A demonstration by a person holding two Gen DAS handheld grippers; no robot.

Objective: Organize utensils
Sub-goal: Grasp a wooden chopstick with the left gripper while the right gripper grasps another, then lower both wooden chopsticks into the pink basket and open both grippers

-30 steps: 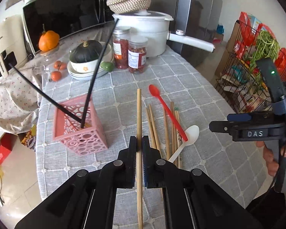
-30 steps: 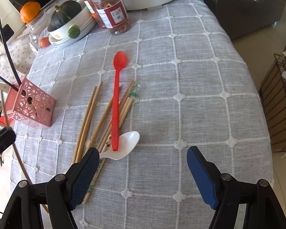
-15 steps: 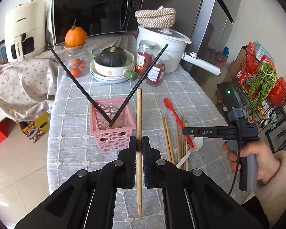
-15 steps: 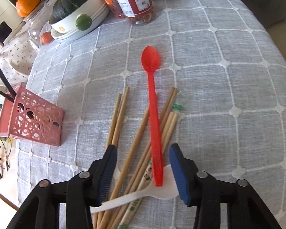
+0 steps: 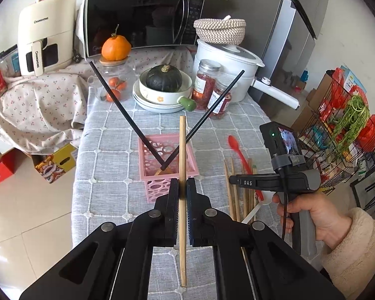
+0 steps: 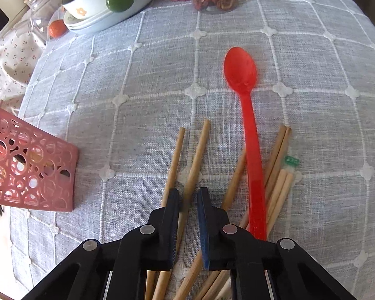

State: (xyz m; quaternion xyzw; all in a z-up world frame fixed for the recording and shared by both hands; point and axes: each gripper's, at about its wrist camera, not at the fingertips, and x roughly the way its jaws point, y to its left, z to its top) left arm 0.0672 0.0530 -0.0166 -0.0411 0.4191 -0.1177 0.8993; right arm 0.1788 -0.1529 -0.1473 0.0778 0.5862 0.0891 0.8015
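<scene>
Right hand-held gripper [image 6: 188, 197] dropped, closing round wooden chopstick [image 6: 196, 150]; left hand-held gripper [image 5: 183, 187] pinching chopstick [image 5: 182, 150]; white spoon hidden

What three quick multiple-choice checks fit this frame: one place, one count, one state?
1. Where does the red spoon lie?
A. in the basket
B. across the loose wooden chopsticks
C. in the bowl

2. How many black chopsticks stand in the pink basket?
A. one
B. two
C. four

3. What does the left gripper hold?
A. nothing
B. a spoon
C. a wooden chopstick

Key: B, its handle rests on them; B, two cross in it; C, jaws clamp it upright.
</scene>
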